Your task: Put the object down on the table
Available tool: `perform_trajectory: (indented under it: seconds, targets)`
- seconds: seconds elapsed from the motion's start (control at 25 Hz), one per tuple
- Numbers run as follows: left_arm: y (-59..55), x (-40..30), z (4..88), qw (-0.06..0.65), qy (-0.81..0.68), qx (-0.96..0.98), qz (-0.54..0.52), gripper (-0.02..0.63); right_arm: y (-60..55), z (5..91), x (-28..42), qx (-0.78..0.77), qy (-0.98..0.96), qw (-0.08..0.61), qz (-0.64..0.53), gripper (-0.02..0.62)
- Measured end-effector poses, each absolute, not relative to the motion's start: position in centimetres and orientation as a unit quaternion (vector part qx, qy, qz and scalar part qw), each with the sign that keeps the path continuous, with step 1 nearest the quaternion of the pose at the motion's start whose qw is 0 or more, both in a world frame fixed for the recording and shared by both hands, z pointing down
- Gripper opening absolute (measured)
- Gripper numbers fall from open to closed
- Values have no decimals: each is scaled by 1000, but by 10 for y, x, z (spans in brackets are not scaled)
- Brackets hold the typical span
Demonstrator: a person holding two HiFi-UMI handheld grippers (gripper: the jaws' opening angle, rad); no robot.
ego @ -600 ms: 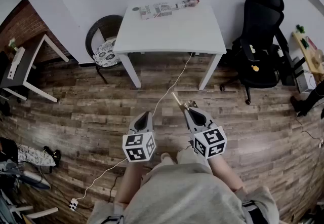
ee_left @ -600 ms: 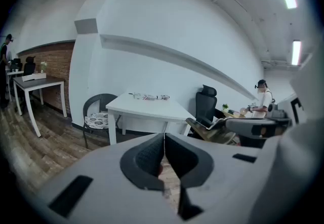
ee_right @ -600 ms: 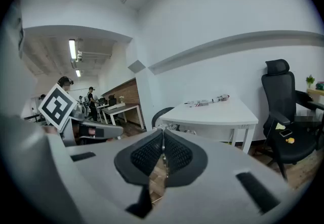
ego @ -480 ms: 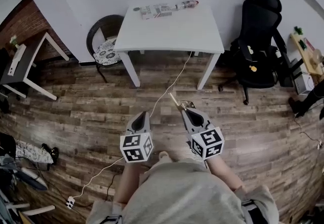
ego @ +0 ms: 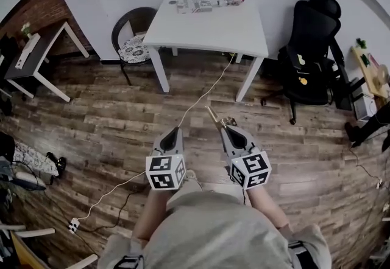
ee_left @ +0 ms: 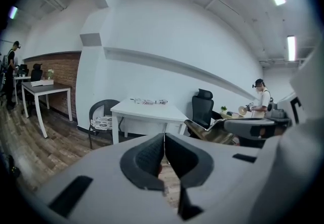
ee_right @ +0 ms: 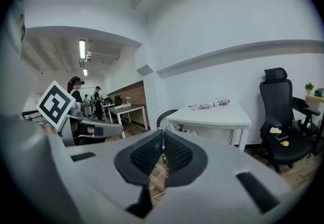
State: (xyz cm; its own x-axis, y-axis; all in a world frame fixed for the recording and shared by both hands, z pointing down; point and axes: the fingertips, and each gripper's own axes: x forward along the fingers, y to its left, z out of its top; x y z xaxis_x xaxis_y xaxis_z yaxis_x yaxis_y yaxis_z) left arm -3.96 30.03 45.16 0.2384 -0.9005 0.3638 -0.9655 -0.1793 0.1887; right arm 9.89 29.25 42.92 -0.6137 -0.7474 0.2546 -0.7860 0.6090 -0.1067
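Note:
My right gripper (ego: pixel 223 129) is shut on a thin tan stick-like object (ego: pixel 213 117) that juts forward and to the left past its fingertips. In the right gripper view only the object's thin edge (ee_right: pixel 162 156) shows between the closed pads. My left gripper (ego: pixel 173 131) is shut with nothing in it, level with the right one and to its left. Both are held over the wooden floor, well short of the white table (ego: pixel 210 33). The table (ee_left: pixel 148 110) stands ahead in the left gripper view, and the table (ee_right: pixel 217 115) also shows in the right gripper view.
Papers and a small bottle (ego: pixel 204 4) lie along the table's far edge. A black round chair (ego: pixel 135 48) stands left of it and a black office chair (ego: pixel 311 55) right. A white cable (ego: pixel 201 98) runs across the floor. Another desk (ego: pixel 36 55) is far left.
The view has moved forward towards the white table, whose near edge is now closer. Both grippers keep the same pose, and the right one still holds the thin object.

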Motion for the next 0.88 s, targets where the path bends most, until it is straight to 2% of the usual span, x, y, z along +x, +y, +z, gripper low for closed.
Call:
perform_trajectory:
  seconds: [0.4, 0.88]
  targets:
    - [289, -24, 450, 186, -593, 779, 85, 9, 286, 429, 106, 443, -887, 96, 95, 9]
    - [238, -52, 451, 183, -579, 790, 84, 9, 237, 430, 74, 457, -879, 89, 100, 8]
